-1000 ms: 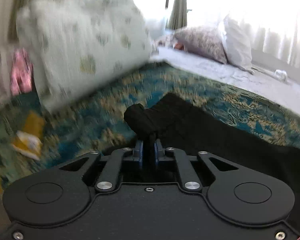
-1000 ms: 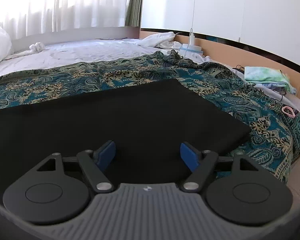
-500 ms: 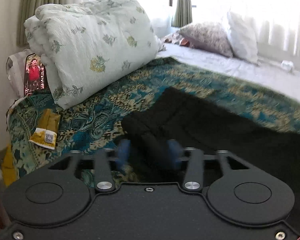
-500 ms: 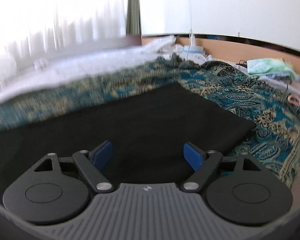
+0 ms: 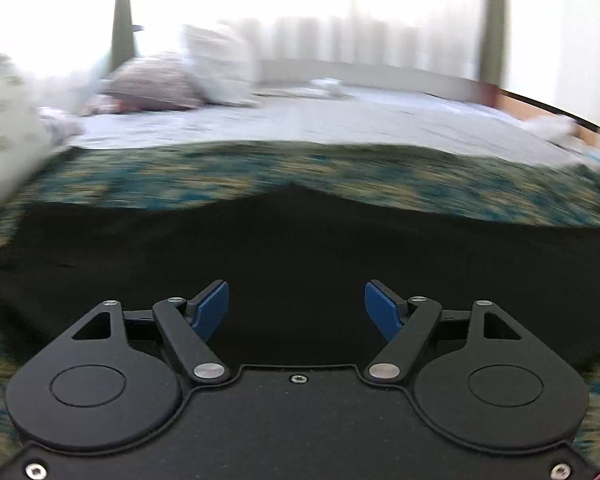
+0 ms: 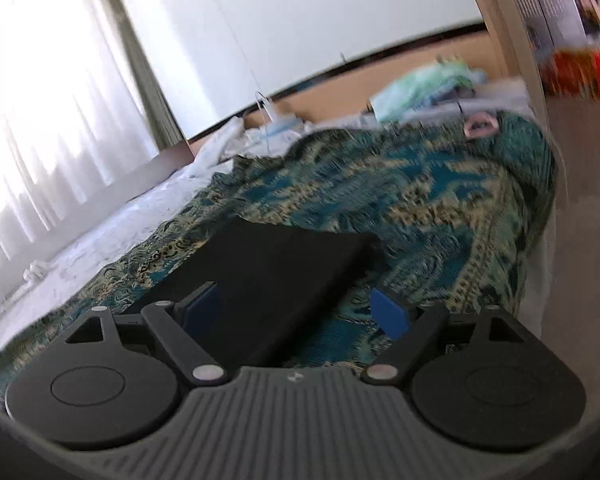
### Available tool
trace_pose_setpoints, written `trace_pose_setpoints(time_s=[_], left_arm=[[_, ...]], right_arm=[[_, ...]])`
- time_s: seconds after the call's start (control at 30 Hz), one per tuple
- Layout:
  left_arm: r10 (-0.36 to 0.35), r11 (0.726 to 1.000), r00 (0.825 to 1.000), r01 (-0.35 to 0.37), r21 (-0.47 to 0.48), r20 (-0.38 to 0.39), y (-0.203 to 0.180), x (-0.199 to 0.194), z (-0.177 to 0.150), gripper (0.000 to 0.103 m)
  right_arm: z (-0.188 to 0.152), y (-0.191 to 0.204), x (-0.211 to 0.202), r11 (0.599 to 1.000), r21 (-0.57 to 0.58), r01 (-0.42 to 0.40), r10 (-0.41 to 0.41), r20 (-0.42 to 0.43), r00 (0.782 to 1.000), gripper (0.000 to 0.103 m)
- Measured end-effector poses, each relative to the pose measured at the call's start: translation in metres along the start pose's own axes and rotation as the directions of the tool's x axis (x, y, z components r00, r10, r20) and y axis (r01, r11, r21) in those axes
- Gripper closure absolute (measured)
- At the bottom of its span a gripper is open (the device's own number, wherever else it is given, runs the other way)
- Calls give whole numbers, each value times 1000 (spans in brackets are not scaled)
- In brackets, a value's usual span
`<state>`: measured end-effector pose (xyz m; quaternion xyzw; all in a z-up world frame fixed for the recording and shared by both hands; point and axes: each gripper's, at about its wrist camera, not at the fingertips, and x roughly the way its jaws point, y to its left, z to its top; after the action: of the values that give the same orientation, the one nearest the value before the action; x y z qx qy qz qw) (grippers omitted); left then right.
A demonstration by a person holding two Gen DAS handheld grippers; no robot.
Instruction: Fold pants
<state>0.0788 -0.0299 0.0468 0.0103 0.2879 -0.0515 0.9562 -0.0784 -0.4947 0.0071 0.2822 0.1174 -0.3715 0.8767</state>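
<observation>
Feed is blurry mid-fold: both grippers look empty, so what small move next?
Probably bring the right gripper down onto the near end of the black pants and close. Both it and the left gripper are open, and the pants lie flat on the patterned bedspread.

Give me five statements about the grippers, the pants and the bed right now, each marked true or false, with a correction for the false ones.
1. The left hand-held gripper is open and holds nothing. True.
2. The right hand-held gripper is clamped on the pants. False: its jaws stand apart with no cloth pinched between them.
3. The black pants lie on a patterned teal bedspread. True.
4. The pants are red. False: they are black.
5. In the right wrist view a pink ring-shaped item lies on top of the pants. False: it lies at the far edge of the bedspread, apart from the pants.
</observation>
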Motion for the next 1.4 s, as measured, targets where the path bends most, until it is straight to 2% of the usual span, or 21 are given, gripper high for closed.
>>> trace_pose_setpoints(time_s=[0.1,0.17,0.37,0.53,0.87,0.93,0.97,1.0,1.03,1.07,1.2,1.33,1.37,1.4], left_arm=[[-78,996,997,79,47,-21,-43,7,-2,25],[-114,990,993,116,81,-28,-66,11,-5,24],[-151,976,986,160,148,-72,-113,26,-14,24],[-130,977,984,148,155,-123,-119,44,-26,22],[-136,977,988,147,155,-78,-114,46,-40,16],[-141,975,987,151,161,-72,-115,46,-41,15],[-143,975,987,152,164,-68,-114,46,-42,14],[-144,974,988,153,166,-65,-114,46,-43,14],[-144,974,988,153,167,-63,-114,46,-44,14],[-145,974,987,154,166,-63,-114,46,-44,14],[-151,974,987,159,160,-60,-113,45,-45,14],[-154,974,986,161,157,-55,-111,45,-46,14],[-157,975,986,164,152,-58,-111,44,-45,14],[-160,975,985,168,143,-64,-109,43,-43,14]], right_arm=[[5,-13,9,997,50,-67,69,-42,997,9],[8,-14,15,994,30,-101,102,-65,993,7],[12,-7,31,987,-44,-151,145,-128,981,4],[19,-12,42,979,-7,-203,199,-144,969,4],[25,-5,65,976,-42,-215,203,-192,960,4],[28,-7,68,970,-18,-241,231,-218,948,6],[32,-9,70,962,4,-275,267,-249,931,7],[34,-11,72,951,31,-306,303,-273,913,10],[36,-15,75,935,79,-346,354,-299,886,16],[36,-19,77,924,122,-363,383,-306,872,19],[36,-27,83,919,181,-349,389,-284,877,30],[42,-32,97,930,268,-251,327,-295,898,59],[42,-36,102,929,302,-212,305,-306,902,75],[42,-39,107,925,340,-170,284,-324,902,79]])
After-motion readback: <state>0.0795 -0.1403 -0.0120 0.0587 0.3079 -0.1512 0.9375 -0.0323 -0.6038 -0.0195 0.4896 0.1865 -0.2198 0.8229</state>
